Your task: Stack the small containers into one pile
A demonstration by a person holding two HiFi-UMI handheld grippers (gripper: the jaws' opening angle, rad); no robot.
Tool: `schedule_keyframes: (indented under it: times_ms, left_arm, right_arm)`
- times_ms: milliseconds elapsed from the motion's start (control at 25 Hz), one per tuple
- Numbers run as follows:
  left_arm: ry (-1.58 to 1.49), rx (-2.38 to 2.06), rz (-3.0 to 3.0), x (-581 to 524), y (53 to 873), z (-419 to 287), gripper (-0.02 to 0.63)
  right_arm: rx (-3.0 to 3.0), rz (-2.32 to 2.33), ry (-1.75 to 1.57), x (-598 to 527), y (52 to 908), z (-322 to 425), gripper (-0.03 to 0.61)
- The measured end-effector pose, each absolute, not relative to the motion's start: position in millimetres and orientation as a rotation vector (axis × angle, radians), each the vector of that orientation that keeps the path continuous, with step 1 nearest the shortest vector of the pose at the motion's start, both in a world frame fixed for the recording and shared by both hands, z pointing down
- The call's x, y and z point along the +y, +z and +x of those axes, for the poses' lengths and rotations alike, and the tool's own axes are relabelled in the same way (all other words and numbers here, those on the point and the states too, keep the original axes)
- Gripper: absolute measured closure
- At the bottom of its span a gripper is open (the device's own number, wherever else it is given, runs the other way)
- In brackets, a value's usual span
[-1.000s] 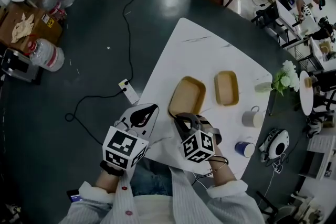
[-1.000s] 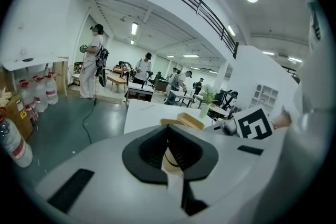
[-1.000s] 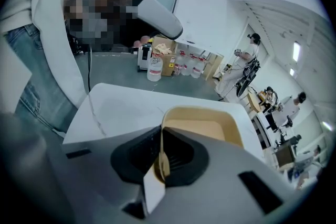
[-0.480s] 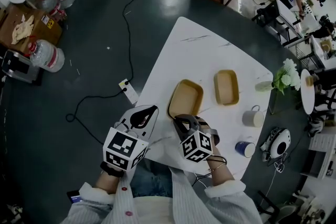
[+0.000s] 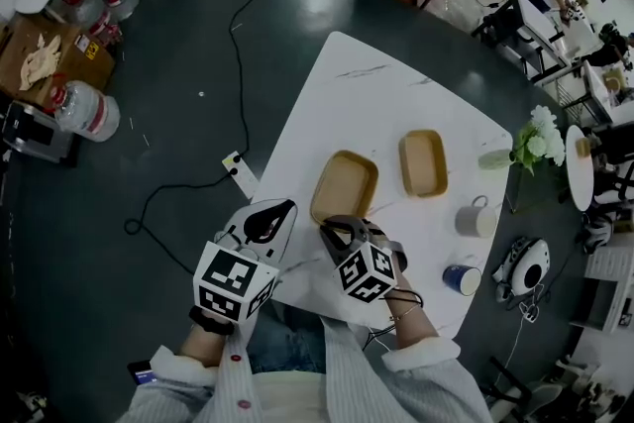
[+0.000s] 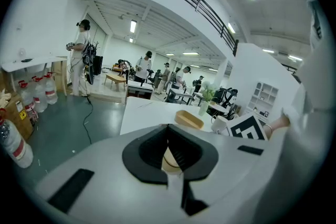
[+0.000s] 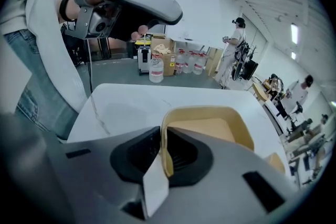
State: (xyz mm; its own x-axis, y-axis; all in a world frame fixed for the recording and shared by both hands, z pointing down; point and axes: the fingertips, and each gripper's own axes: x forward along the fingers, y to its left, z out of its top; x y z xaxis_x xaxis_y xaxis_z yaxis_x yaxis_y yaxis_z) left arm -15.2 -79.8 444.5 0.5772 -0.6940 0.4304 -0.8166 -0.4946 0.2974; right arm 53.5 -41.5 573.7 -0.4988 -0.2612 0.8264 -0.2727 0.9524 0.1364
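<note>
I have the right hand-held gripper (image 5: 342,233) clenched on the nearer container (image 5: 344,185). In the right gripper view its tan wall runs straight up between the two dark jaw pads, which press on it from both sides, and the rest of the tray opens out just ahead of the jaws. That container sits on the white counter (image 5: 367,84), its near end at the gripper's tip and its far end pointing away from it.

The farther container (image 5: 423,162) lies beyond the right hand-held gripper and off to its right, near the first one but apart from it, so the two are not stacked (both are the same tan colour, rounded at the corners and empty).

The left hand-held gripper (image 5: 265,218) hangs just to the left of the right one, at the counter's near edge. In its own view the jaws stand close together with nothing between them, and only a sliver of tan from the nearer container shows through the slit, ahead of the tip.

Further right of the right hand-held gripper stand a white mug (image 5: 475,218) and, closer to the counter's near edge, a blue cup (image 5: 461,279), both clear of the containers
</note>
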Motion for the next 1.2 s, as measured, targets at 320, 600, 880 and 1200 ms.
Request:
schedule_keyframes:
  times_ms: [320, 600, 880, 1200]
  left_arm:
    - [0.356, -1.188, 2.358, -82.5, 442.2, -6.7, 0.595]
    - [0.36, -1.163, 2.388, -87.4, 436.5, 2.7, 0.595]
    - [0.348, -1.123, 2.439, -95.9, 424.1, 19.5, 0.595]
    - [0.338, -1.047, 2.496, -105.9, 416.9, 51.0, 0.595]
  right_arm:
    - [-2.131, 0.383, 0.057, -40.5, 574.2, 53.5, 0.505]
    - [-2.188, 0.455, 0.103, -47.2, 558.0, 54.8, 0.505]
    - [-2.285, 0.668, 0.276, -64.5, 524.9, 81.8, 0.505]
    - [-2.213, 0.893, 0.255, -91.6, 503.5, 156.2, 0.505]
